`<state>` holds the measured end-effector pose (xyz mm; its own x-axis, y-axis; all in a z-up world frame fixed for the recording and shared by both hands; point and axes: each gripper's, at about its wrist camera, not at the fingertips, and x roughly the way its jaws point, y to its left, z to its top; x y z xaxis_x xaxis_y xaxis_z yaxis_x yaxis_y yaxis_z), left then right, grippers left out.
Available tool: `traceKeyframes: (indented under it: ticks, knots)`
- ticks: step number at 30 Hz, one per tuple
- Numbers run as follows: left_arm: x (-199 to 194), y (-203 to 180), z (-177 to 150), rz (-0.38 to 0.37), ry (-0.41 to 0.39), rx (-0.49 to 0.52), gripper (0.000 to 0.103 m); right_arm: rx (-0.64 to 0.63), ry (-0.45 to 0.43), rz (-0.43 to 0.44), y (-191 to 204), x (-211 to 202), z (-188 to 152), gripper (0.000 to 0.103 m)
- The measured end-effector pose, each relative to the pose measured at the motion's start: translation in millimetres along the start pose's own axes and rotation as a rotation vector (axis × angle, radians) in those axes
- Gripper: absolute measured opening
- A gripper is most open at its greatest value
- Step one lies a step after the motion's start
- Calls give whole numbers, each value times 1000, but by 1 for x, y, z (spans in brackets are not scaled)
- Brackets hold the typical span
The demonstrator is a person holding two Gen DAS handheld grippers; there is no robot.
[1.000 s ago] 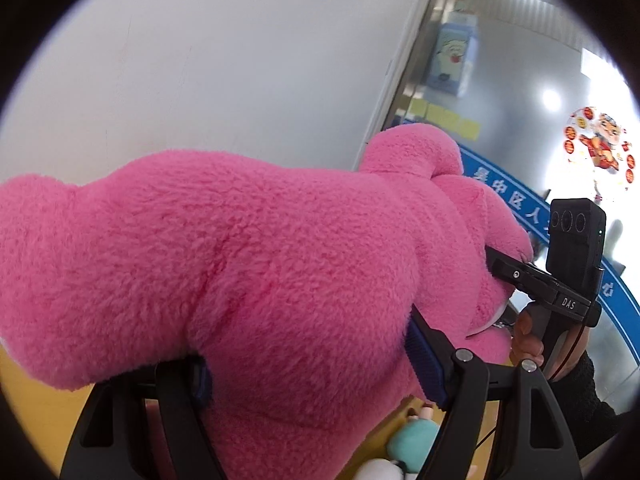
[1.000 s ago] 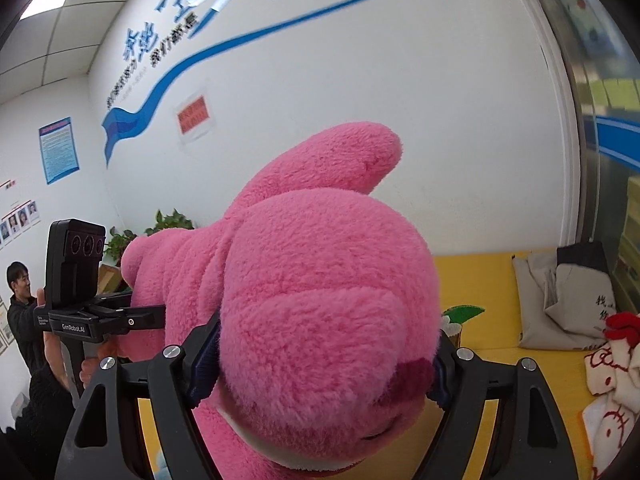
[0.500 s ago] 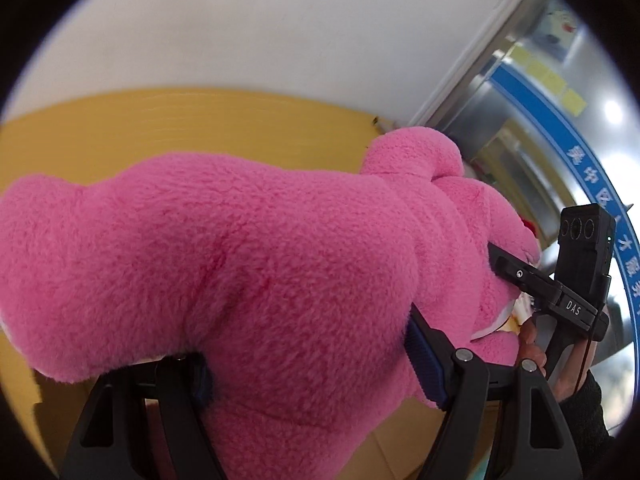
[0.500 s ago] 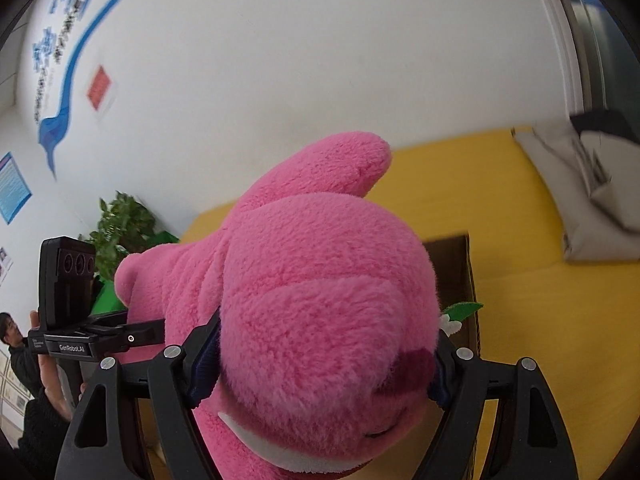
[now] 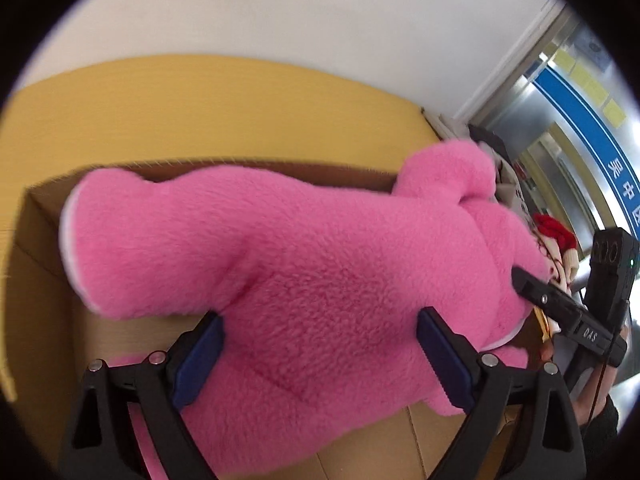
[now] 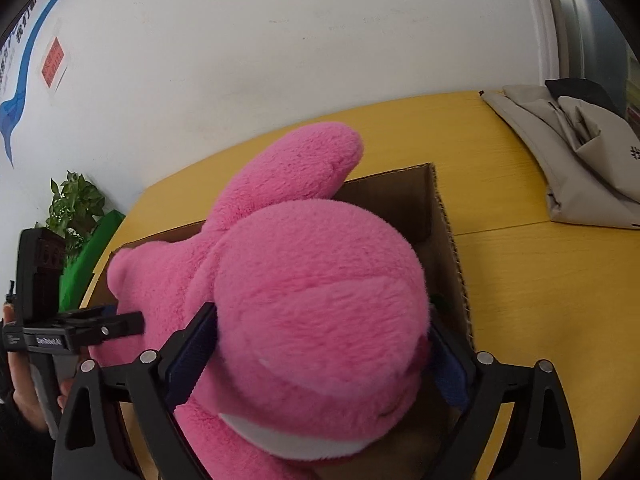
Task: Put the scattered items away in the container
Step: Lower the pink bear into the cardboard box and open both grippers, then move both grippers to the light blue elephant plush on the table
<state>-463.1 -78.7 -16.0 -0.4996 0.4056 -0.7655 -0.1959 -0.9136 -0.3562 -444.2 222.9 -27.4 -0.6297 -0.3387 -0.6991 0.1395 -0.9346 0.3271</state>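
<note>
Right now you have the big pink plush toy hanging over the open cardboard box, which sits on the yellow bench. Your left gripper straddles the toy's body, and its fingers are spreading apart: the blue pads sit at the plush on either side, with the toy's body between them, though you cannot tell from this view whether they still press into the fur. Your right gripper straddles the toy's round head, and its fingers are widening too; the left-hand pad lies against the fur, and the other is mostly hidden behind the head.

From your left wrist view, one plush limb reaches across the box's far wall, and the toy's lower part overlaps the brown box interior. From your right wrist view, an ear or arm of the toy points up past the box's back edge, and the corrugated right wall of the box stands just beside the head.

On the bench to the right of the box lies a folded grey cloth bag, well apart from it. A potted green plant stands at the wall on the left. A red-and-white soft toy shows behind the pink one in your left wrist view.
</note>
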Motion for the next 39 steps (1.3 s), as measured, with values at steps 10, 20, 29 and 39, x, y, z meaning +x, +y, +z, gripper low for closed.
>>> traceKeyframes:
  ticks: [10,20,29,39]
  knots:
    - [-211,-86,-49,165,-391,189,98,-334,-194,-75,77,-164,-31,103]
    - [-287,-126,-168,286,-450,189,101,-279,-172,-132,111,-244,-129,103]
    - [-285,-144,-221,259,-418,188,101,-298,-196,-181,120,-291,-178,103]
    - [-266,-153,-241,250,-386,187,101,-296,-193,-199,119,-296,-189,103]
